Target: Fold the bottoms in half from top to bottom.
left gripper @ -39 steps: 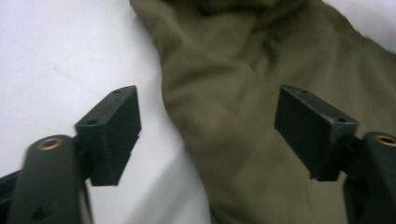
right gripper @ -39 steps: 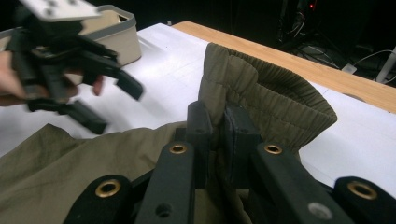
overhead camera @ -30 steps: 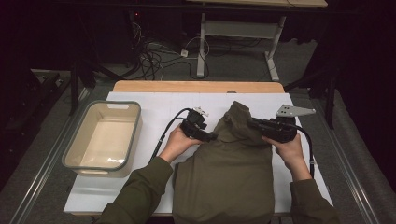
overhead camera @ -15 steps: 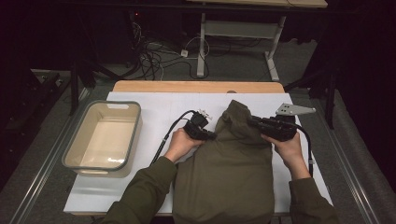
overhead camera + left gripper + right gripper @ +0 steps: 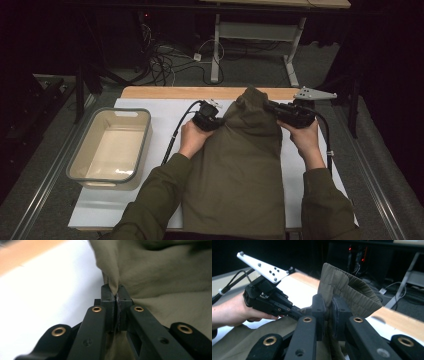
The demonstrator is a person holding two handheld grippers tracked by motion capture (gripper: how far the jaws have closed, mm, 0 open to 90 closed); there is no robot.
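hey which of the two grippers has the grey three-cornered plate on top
The right gripper, clamped on the right side of the olive-green fabric garment, carries the grey three-cornered plate. The left gripper, pinching the garment's left edge, has only a small pale piece on top.

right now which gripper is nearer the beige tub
Left. The left gripper grips the olive garment on the side facing the tub; the right gripper holds its far side.

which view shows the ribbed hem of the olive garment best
The right gripper view: the ribbed hem stands up close, ridges clear. The high view shows it small and dark at the garment's far end; the left gripper view shows plain cloth.
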